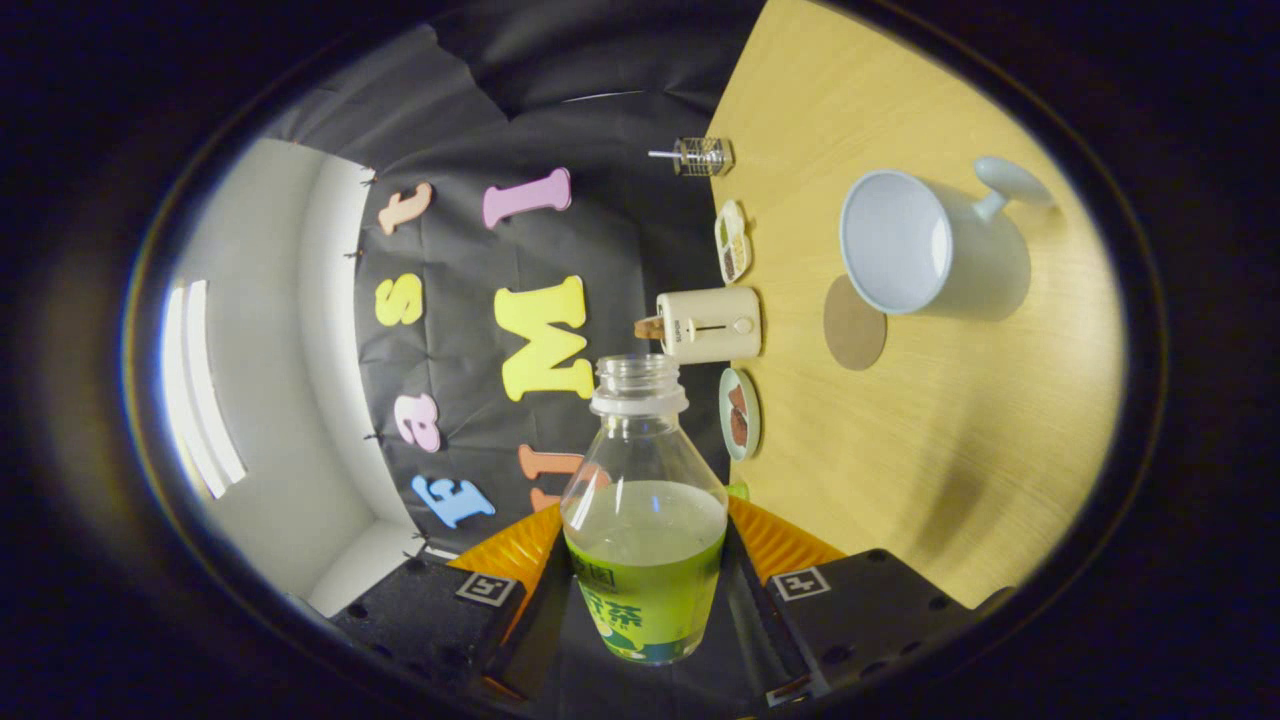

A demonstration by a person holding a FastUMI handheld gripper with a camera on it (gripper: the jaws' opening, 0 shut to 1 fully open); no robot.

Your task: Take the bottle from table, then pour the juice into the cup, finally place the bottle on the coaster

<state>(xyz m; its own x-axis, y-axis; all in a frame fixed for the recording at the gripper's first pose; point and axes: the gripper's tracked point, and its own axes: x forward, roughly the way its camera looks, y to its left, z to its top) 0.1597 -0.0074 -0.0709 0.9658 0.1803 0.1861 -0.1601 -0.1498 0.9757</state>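
Right between my fingers [645,590] sits the bottle [645,540], both of them pressed against its labelled body, one on each side, so I've got it clamped. Its cap is off, the open neck pointing straight ahead along my fingers, and the green juice fills roughly the lower half. The whole view is rolled over: the tabletop [950,480] stands like a wall off to my right, so I judge I've already got the bottle tipped well onto its side.

Further ahead and to the right of the neck lies the round brown coaster [855,323], flat on the wood. Just beyond it is the pale cup [925,250], its open mouth facing me, handle on the far side. That's what the pour turns on: the bottle's long axis runs past the cup, so I reckon the mouth has to swing right, over that rim.

Beyond, along the tabletop's far edge, a small toaster [710,325] and some dishes.
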